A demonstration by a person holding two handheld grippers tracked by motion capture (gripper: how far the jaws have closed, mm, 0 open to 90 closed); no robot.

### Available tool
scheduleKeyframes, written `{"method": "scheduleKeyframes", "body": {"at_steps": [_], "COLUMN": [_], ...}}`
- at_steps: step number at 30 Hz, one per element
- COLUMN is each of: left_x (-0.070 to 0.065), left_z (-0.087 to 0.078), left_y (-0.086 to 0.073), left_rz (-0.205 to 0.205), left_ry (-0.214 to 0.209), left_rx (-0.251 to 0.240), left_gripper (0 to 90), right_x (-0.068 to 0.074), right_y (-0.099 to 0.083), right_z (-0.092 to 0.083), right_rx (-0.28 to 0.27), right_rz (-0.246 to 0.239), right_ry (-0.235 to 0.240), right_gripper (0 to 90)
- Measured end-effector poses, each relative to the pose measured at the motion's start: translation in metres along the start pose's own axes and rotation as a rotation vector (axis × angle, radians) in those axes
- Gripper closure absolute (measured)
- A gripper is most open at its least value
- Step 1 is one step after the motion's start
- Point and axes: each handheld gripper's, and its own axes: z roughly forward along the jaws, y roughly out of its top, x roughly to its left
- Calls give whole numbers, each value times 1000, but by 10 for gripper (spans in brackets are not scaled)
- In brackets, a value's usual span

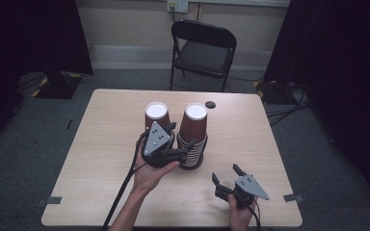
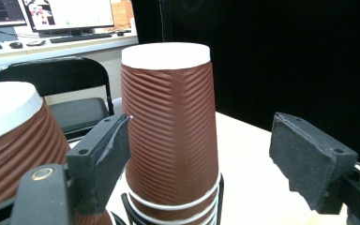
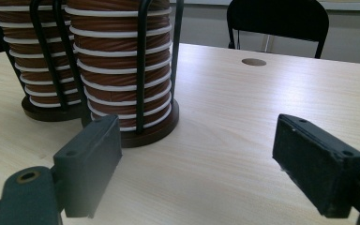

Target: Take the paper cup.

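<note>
While the left stack of cups point(image 1: 156, 115) stands at the middle of the bench point(image 1: 96, 159), upside down in a black wire holder, the left gripper point(image 1: 176, 139) is held up between it and its neighbour, a hand point(image 1: 149, 175) gripping it from the near side. In the left gripper view its jaws stand wide apart on either side of the top cup of the right stack of cups point(image 2: 171, 136); the left pad lies at or just beside the ribbed brown wall, though whether it touches cannot be told, and the right pad is well clear, so nothing is held. The right stack point(image 1: 193, 134) sits just beside the left one, nested in its own wire holder point(image 3: 143, 70) on a dark round base. A small dark hole point(image 1: 210, 104) marks the bench just beyond it. Toward the near right, the right gripper point(image 1: 227, 175) hovers low over bare bench, jaws spread wide and empty, pointing toward the holders' bases. A black folding chair point(image 1: 203, 50) stands on the floor at the far side of the bench.
</note>
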Motion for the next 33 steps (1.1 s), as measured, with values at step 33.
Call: {"method": "scheduleKeyframes", "body": {"at_steps": [33], "left_x": [3], "left_z": [41], "left_y": [29], "left_rz": [-11], "left_ry": [78], "left_rx": [-1], "left_gripper": [212], "right_x": [0], "right_y": [0], "right_z": [0], "right_rx": [-6], "right_rz": [1], "right_ry": [11], "right_gripper": [149]}}
